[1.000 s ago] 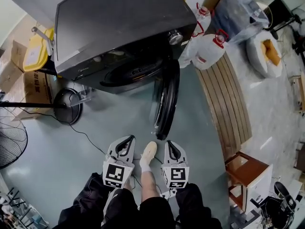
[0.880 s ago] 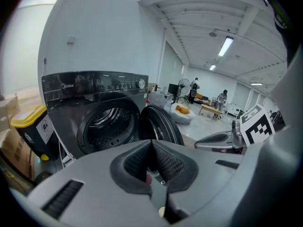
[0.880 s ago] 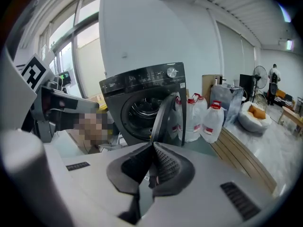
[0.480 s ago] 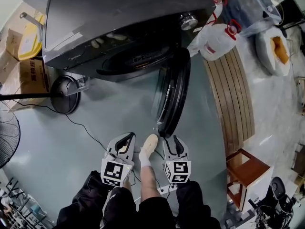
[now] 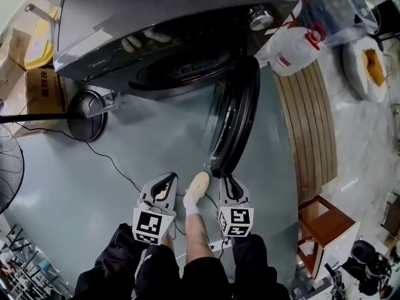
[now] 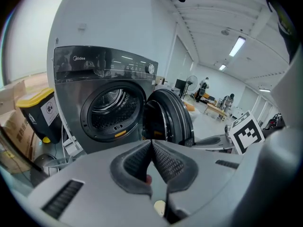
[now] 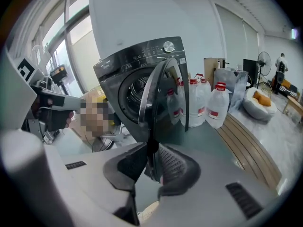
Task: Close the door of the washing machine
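The dark grey washing machine [image 5: 156,17] stands at the top of the head view with its round door [image 5: 237,117] swung wide open, edge-on toward me. My right gripper [image 5: 226,181] is at the door's free edge. In the right gripper view the door [image 7: 163,93] rim runs down between the pads; the jaws have just been closing and my right gripper [image 7: 152,150] is shut on that rim. My left gripper [image 5: 170,180] hangs to the left of the door with nothing in it. In its own view the left gripper [image 6: 151,143] is shut, facing the drum opening [image 6: 111,112].
A person's foot in a light shoe [image 5: 199,186] rests between the grippers. A fan base [image 5: 87,114] and its cable [image 5: 119,170] lie on the floor at left, beside cardboard boxes [image 5: 40,89]. Water jugs [image 5: 294,45], a slatted wooden bench [image 5: 309,124] and a wooden stool [image 5: 325,227] line the right.
Both grippers have sunk and the door has come nearer. The right jaws went from shut to wide open, then closed round the door's edge. The left jaws stayed shut.
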Motion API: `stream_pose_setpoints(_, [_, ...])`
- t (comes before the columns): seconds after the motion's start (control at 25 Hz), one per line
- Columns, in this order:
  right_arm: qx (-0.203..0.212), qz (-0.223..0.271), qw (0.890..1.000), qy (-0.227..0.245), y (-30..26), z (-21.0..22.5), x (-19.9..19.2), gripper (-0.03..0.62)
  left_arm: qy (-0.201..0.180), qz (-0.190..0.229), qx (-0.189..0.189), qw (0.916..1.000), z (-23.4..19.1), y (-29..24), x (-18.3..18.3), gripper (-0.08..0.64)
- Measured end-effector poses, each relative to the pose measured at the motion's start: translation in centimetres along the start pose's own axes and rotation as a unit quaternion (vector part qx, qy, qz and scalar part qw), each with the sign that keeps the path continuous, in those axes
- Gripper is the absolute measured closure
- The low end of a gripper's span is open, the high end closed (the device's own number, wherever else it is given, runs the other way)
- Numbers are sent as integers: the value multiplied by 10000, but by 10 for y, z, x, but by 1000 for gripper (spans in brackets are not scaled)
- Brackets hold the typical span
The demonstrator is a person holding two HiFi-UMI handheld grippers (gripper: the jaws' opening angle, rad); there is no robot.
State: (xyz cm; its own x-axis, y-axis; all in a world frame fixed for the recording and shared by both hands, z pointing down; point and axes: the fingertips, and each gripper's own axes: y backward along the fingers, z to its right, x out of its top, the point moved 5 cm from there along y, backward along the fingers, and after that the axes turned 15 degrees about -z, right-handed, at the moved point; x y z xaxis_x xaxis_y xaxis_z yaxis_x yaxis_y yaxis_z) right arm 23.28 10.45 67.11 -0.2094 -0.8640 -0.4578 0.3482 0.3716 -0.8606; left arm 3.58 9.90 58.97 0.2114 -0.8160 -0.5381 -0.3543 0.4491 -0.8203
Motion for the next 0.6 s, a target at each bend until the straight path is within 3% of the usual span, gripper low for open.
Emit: stream_pose_setpoints(0.6, [111,-32,9999,-17,-12,-28,8,503,128,123,274,9995,-25,19,-2,535])
